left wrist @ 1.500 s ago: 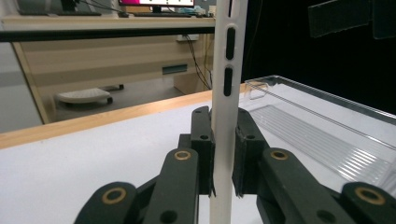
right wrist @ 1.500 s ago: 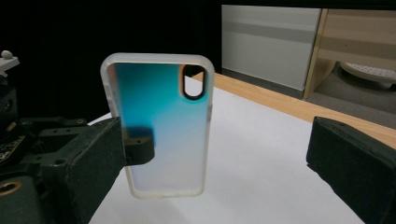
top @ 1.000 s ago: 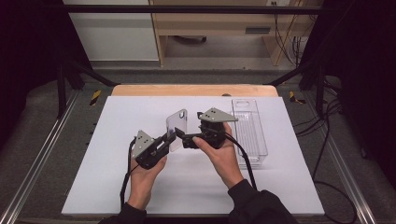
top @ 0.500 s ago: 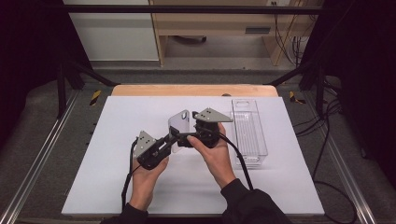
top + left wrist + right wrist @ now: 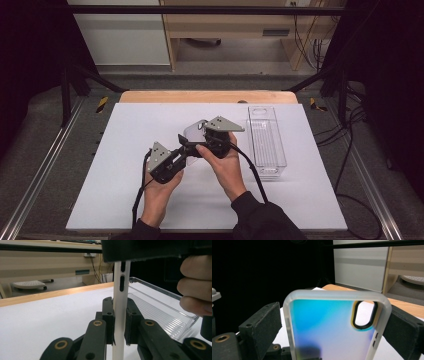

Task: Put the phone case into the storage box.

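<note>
Above the worktop (image 5: 125, 200) centre, the left gripper (image 5: 181, 150) is clamping the phone case (image 5: 194, 134) by its edge, keeping it upright. From 3 o'clock, the right gripper's (image 5: 192, 145) fingers are standing open around it, probably for taking it over toward the bin (image 5: 267, 145).

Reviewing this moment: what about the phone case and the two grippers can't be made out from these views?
- Lower end of the phone case: cut off by the bottom edge of the right gripper view.
- Right gripper: whether its jaws press the case edges; the left gap is unclear.
- Case face: edge-on in the left gripper view, clamped by the left gripper.
- Clear tray contents: too small in the high view.
</note>
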{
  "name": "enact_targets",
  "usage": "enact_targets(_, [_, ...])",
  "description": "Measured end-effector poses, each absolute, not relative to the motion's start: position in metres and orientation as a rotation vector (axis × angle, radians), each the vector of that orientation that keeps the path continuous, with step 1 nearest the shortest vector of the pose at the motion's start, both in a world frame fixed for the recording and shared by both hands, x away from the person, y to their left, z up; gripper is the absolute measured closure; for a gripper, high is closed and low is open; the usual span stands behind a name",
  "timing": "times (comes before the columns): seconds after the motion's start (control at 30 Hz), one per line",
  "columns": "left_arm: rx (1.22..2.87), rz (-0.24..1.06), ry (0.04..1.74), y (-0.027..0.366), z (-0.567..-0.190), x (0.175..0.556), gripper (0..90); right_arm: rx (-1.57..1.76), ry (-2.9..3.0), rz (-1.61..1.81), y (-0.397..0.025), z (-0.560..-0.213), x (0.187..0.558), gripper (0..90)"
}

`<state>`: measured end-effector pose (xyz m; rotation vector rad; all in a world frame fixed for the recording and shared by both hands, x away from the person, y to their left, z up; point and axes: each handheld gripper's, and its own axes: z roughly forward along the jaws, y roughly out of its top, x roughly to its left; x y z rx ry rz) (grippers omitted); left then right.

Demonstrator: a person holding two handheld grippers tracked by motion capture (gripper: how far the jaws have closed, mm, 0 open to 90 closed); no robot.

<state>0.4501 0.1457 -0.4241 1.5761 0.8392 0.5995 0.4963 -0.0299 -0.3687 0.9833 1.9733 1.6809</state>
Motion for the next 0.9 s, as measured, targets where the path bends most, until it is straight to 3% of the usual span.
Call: enact_targets(0.9, [1.561,0.622,0.854,0.1449,-0.4244,0.4475,80.7,1.033,1.919,1.642,-0.0230,-0.3760,0.4934,14.2])
